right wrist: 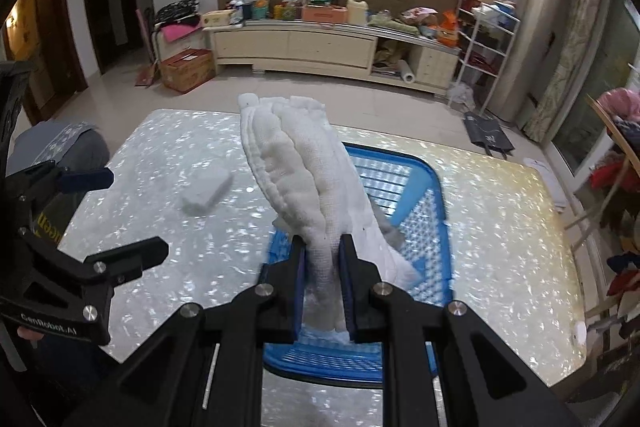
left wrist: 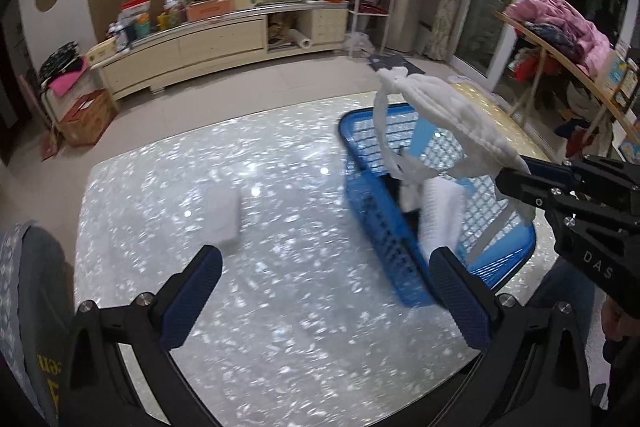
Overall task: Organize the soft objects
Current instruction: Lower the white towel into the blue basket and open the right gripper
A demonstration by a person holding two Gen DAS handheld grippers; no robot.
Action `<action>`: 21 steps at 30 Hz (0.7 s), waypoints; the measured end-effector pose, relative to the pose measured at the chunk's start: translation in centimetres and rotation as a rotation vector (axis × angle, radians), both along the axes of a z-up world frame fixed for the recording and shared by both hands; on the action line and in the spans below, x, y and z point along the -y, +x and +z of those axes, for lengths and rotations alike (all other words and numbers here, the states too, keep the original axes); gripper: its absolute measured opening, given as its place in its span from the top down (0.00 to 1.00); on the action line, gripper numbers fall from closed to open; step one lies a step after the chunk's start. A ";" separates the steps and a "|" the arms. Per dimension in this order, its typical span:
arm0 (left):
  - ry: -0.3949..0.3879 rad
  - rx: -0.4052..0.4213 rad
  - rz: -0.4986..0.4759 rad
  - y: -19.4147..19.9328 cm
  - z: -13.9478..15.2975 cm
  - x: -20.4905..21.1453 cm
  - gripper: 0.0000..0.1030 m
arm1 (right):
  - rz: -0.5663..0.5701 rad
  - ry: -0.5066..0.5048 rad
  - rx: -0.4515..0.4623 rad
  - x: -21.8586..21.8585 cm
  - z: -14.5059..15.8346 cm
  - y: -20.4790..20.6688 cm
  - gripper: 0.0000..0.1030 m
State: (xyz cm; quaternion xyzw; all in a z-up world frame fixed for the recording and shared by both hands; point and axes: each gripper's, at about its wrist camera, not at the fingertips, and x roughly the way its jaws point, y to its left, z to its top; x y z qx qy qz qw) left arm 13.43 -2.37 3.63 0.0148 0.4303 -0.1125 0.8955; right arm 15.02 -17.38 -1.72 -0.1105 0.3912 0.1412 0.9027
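You hold the white quilted cloth [right wrist: 304,179] up over the blue basket [right wrist: 420,187], likely so it drops in beside the white item already inside. Your right gripper [right wrist: 323,283] is clamped on its lower end; your left gripper [left wrist: 324,287] gapes wide, grasping nothing (a folded white cloth [left wrist: 222,217] waits on the table [left wrist: 280,327]).

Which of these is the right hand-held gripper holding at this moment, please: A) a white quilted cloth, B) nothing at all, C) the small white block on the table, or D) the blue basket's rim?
A: the right hand-held gripper has its jaws closed on the white quilted cloth, held up over the blue basket, while the small white block lies untouched on the table.
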 end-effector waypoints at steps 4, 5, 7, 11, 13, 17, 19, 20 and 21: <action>0.003 -0.010 -0.038 1.2 -0.2 2.5 0.00 | -0.037 0.000 -0.008 1.4 -0.4 0.3 0.86; 0.006 -0.012 -0.044 1.3 -0.3 3.0 0.00 | -0.047 0.005 -0.016 1.7 -0.7 0.5 0.86; 0.010 -0.015 -0.057 1.9 -0.6 3.8 0.00 | -0.058 0.007 -0.026 2.0 -0.9 0.7 0.86; 0.015 -0.031 -0.068 3.1 -1.6 5.1 0.00 | -0.074 -0.017 -0.050 2.4 -2.1 1.4 0.86; 0.017 -0.044 -0.069 3.6 -2.2 5.1 0.00 | -0.082 -0.029 -0.063 2.3 -2.8 2.0 0.86; 0.031 -0.080 -0.077 4.8 -3.8 5.6 0.00 | -0.090 -0.057 -0.120 1.8 -4.9 3.3 0.85; 0.037 -0.092 -0.075 5.3 -4.5 5.7 0.00 | -0.082 -0.053 -0.150 1.6 -5.8 3.7 0.85; 0.037 -0.095 -0.075 5.4 -4.7 5.7 0.00 | -0.079 -0.052 -0.164 1.4 -6.1 4.0 0.85; 0.034 -0.100 -0.073 5.6 -4.9 5.6 0.00 | -0.073 -0.051 -0.181 1.2 -6.5 4.1 0.85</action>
